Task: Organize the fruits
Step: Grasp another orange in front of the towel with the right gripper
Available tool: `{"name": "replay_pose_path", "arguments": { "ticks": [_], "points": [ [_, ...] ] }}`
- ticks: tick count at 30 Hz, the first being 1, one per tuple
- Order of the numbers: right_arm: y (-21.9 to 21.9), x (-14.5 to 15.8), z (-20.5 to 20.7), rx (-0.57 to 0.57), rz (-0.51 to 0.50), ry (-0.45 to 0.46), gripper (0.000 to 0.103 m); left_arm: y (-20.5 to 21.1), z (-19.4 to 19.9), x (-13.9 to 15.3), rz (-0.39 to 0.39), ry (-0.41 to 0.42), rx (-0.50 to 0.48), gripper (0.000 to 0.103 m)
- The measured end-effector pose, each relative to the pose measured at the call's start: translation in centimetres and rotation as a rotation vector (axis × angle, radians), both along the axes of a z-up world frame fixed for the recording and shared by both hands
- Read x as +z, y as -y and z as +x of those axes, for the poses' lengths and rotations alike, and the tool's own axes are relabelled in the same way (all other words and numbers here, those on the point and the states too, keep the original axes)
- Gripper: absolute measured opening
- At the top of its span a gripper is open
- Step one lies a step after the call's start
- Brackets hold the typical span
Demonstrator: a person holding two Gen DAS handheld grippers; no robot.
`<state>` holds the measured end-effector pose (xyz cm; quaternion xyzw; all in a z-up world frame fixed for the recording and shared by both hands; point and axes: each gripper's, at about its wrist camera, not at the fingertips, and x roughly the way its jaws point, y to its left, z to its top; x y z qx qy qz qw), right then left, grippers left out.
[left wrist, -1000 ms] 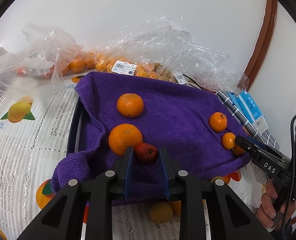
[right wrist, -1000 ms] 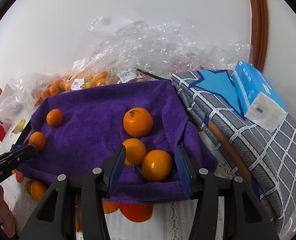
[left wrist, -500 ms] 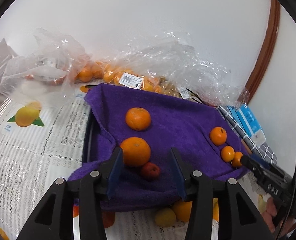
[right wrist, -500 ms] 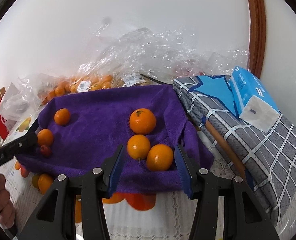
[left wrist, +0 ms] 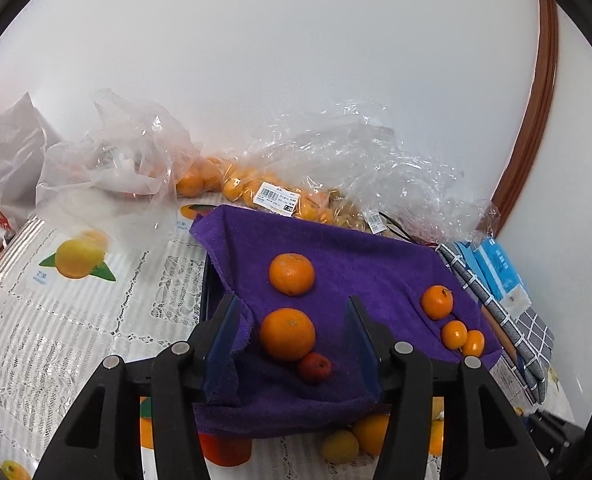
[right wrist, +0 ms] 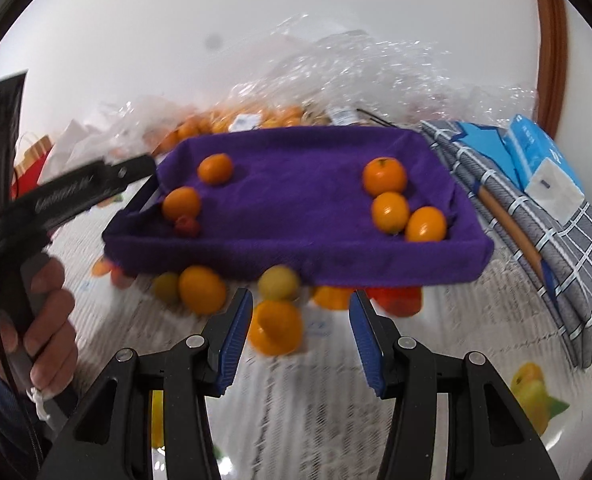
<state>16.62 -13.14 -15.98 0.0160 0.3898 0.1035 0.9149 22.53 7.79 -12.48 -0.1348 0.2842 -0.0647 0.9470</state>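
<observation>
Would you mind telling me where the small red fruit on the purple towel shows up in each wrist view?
Left wrist: small red fruit low centre, between the open fingers.
Right wrist: it is left of centre, blurred.
Shared landmark: the large orange touching it.

The left tongs (left wrist: 292, 336) stand wide open, their two blue-padded fingers (left wrist: 224, 330) spread apart and pointing forward with nothing clamped between them. From the right wrist view the same tool shows as a black body reaching in from the left edge, gripped around its handle by the person's left hand (right wrist: 42, 320), fingers curled and knuckles facing the camera, a dark sleeve at the wrist. The right tongs (right wrist: 300, 330) are likewise open, blue pads (right wrist: 236, 336) parted and empty, aimed forward and slightly down; this view is blurred.
</observation>
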Motion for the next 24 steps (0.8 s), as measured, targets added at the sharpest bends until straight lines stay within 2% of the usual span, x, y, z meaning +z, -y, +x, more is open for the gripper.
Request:
{"name": "replay_pose_path", "arguments": {
  "ticks": [7,9,11,12,17,24],
  "points": [
    [-1.4,-2.0,1.3,0.026,-0.010,-0.081,0.050,0.0,0.1,-0.2,0.006,-0.007,0.003,0.052],
    [-2.0,-2.4,1.5,0.026,-0.046,-0.089,0.044,0.0,-0.1,-0.1,0.005,0.000,0.001,0.052],
    [-2.2,-2.1,1.3,0.022,-0.067,-0.061,0.035,0.1,-0.1,-0.1,0.010,0.002,-0.002,0.052],
    [-2.2,-2.0,1.1,0.018,-0.069,-0.051,0.035,0.2,-0.1,-0.1,0.013,-0.001,-0.004,0.052],
    [-0.7,-1.6,0.4,-0.014,-0.058,-0.024,0.035,0.5,0.0,-0.3,0.025,-0.007,-0.011,0.052],
    [3.8,-0.8,-0.6,-0.127,-0.071,0.043,0.035,1.0,-0.1,-0.3,0.049,-0.002,-0.019,0.052]
  ]
}}
